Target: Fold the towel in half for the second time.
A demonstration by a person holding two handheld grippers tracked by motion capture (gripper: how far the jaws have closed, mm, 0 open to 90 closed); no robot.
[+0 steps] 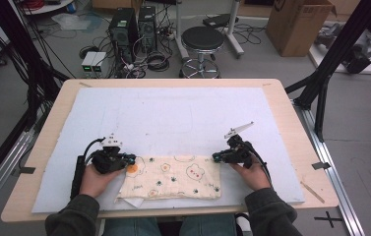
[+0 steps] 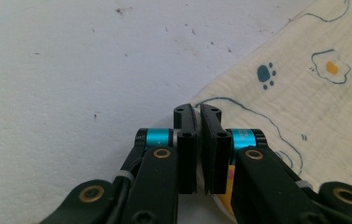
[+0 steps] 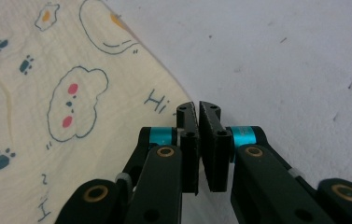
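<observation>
A pale mat (image 1: 173, 118) covers most of the wooden bench (image 1: 291, 128). At the top centre stands a black stool (image 1: 202, 39), two computer towers (image 1: 133, 27) to its left. A cardboard box (image 1: 298, 24) sits upper right.

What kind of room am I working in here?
Most likely a robotics lab or recording workspace: computer towers with tangled cables on the floor, a stool, a cardboard box, and black frame struts around the table.

One printed cloth (image 1: 173, 178), two grippers, left (image 1: 133, 159) and right (image 1: 216, 157), one white mat (image 1: 173, 113), one table (image 1: 291, 113).
</observation>
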